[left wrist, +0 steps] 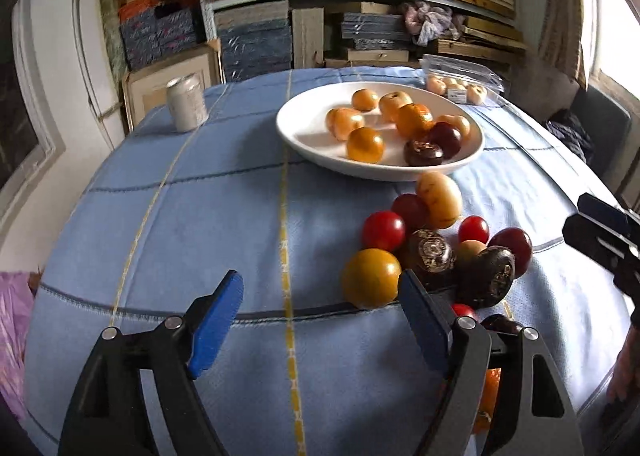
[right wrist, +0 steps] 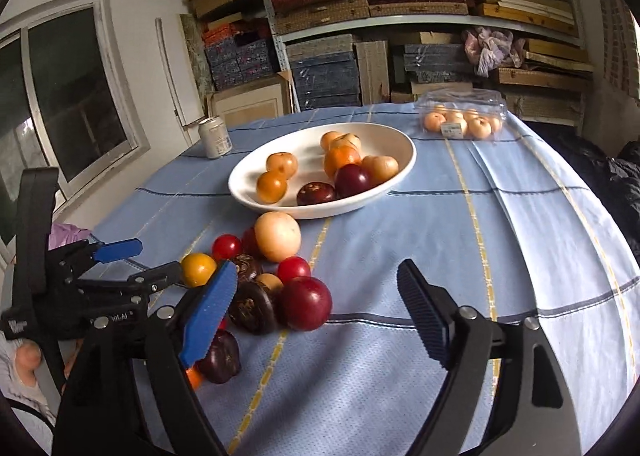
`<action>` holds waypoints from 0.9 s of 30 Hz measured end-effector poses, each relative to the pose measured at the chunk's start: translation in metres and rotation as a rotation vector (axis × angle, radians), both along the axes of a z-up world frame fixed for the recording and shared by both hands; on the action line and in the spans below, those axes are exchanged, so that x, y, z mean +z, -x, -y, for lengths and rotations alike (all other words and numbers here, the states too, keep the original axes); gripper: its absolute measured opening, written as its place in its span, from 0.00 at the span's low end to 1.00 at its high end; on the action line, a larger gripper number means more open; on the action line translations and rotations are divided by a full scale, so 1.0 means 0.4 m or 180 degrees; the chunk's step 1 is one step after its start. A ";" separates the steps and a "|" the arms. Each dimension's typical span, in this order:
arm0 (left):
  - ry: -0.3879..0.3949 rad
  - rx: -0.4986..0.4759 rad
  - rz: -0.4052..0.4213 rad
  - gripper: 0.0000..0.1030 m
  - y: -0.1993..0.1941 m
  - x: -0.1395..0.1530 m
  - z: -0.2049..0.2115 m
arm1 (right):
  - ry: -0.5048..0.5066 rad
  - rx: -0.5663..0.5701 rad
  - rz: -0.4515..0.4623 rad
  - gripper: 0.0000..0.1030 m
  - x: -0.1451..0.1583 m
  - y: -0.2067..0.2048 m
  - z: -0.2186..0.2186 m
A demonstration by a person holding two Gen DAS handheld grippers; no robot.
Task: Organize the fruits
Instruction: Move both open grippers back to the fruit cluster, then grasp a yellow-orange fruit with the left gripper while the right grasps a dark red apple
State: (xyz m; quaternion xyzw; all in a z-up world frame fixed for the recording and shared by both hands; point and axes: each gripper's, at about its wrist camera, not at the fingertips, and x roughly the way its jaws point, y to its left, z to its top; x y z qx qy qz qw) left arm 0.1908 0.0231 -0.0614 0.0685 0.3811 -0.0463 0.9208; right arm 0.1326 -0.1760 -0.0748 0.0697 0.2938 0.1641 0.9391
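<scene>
A white bowl (left wrist: 304, 135) (right wrist: 248, 191) on the blue tablecloth holds several orange and dark fruits. In front of it lies a loose pile: a pale round fruit (left wrist: 439, 199) (right wrist: 277, 236), red fruits (left wrist: 383, 231), a yellow-orange fruit (left wrist: 371, 276) (right wrist: 198, 269), a big dark red fruit (right wrist: 305, 303) and dark brown fruits (left wrist: 489, 276) (right wrist: 253, 306). My left gripper (left wrist: 320, 306) (right wrist: 138, 262) is open and empty, just left of the pile, its right finger beside the yellow-orange fruit. My right gripper (right wrist: 316, 296) (left wrist: 592, 223) is open and empty, with the big dark red fruit between its fingers' line of view.
A drink can (left wrist: 186, 103) (right wrist: 215, 136) stands at the table's far left. A clear plastic box of pale fruits (left wrist: 460, 81) (right wrist: 462, 120) sits at the far right. Shelves of stacked boxes stand behind the table. A purple bag (left wrist: 12, 332) lies off the left edge.
</scene>
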 end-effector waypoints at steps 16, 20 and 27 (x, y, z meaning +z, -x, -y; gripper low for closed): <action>-0.0217 0.0038 -0.0203 0.78 -0.062 -0.054 0.026 | -0.0027 -0.0067 -0.0137 0.84 -0.013 -0.022 0.008; -0.0089 0.0206 -0.0273 0.78 -0.078 -0.054 -0.017 | -0.0023 -0.0120 -0.0147 0.88 -0.016 -0.024 0.014; 0.0416 0.0356 -0.0406 0.77 -0.092 -0.049 -0.102 | -0.0037 -0.0146 -0.0174 0.88 -0.021 -0.026 0.020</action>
